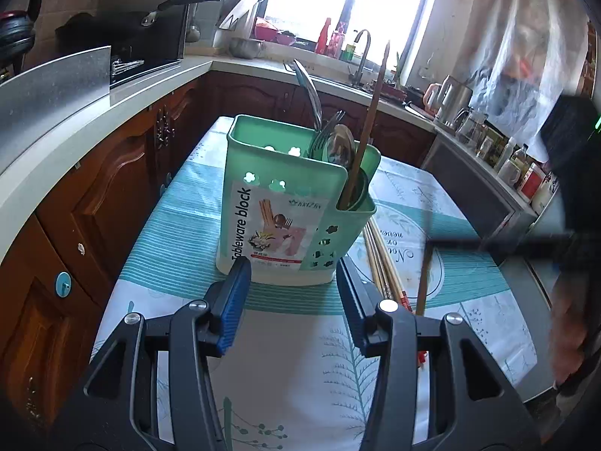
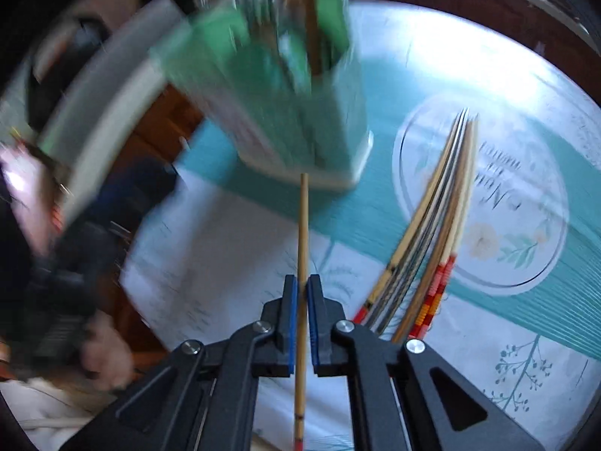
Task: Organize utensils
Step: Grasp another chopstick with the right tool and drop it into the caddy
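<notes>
A green tableware holder [image 1: 285, 203] stands on the table, with a fork, spoons and one upright chopstick [image 1: 370, 124] in it. My left gripper [image 1: 293, 274] is open and empty, its blue pads just short of the holder's base. My right gripper [image 2: 302, 289] is shut on a single bamboo chopstick [image 2: 302, 218] that points toward the holder [image 2: 300, 112], blurred in the right wrist view. That chopstick hangs at the right in the left wrist view [image 1: 422, 282]. A bundle of loose chopsticks [image 2: 432, 225] lies on the cloth right of the holder; it also shows in the left wrist view [image 1: 383, 263].
The table has a teal and white patterned cloth [image 1: 188, 225]. Wooden cabinets [image 1: 112, 188] and a pale counter [image 1: 75, 131] run along the left. A sink with a tap [image 1: 360, 52] is behind. A shelf with jars and bottles [image 1: 507, 158] is at the right.
</notes>
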Available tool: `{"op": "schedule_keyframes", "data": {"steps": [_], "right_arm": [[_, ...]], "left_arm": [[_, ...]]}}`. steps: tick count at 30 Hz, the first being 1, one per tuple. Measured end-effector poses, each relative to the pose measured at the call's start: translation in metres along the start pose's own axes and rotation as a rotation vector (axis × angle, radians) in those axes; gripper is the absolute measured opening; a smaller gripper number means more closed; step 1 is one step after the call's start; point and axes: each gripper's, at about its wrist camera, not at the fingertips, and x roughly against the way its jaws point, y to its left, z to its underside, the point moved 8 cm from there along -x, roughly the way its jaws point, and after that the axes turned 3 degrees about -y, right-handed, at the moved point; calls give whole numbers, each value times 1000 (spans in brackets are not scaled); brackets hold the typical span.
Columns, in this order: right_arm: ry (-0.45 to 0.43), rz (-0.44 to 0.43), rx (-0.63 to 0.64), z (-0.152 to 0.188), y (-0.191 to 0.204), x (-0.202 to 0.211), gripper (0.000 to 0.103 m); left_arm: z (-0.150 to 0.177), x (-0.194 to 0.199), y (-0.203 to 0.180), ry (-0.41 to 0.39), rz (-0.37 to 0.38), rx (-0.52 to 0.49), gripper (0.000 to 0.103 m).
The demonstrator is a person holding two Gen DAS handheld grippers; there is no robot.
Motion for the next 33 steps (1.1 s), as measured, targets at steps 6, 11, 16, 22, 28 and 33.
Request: {"op": "schedule_keyframes", "data": {"steps": [6,11,16,22,28,33], "right_arm": [[-486,-49,56,-58,19,101,4],[-728,-36,95,-95,29,145,0],[-737,25,115,-123,27,135,0],[-609,46,87,-99,4,91,0],[-473,52,6,-72,-25,60,0],[-376,80,-81,-49,-56,44,0]], "left_arm": [[-2,1,-6,-19,7,-16,44],[-4,-2,-10,-30,21,-21,44],[15,-31,-14,93,56,-44,46],[38,-53,-33,289,188,-5,46],[60,-64,-57,471,244,-33,46],[93,-74,-77,685,226,-50,46]]}}
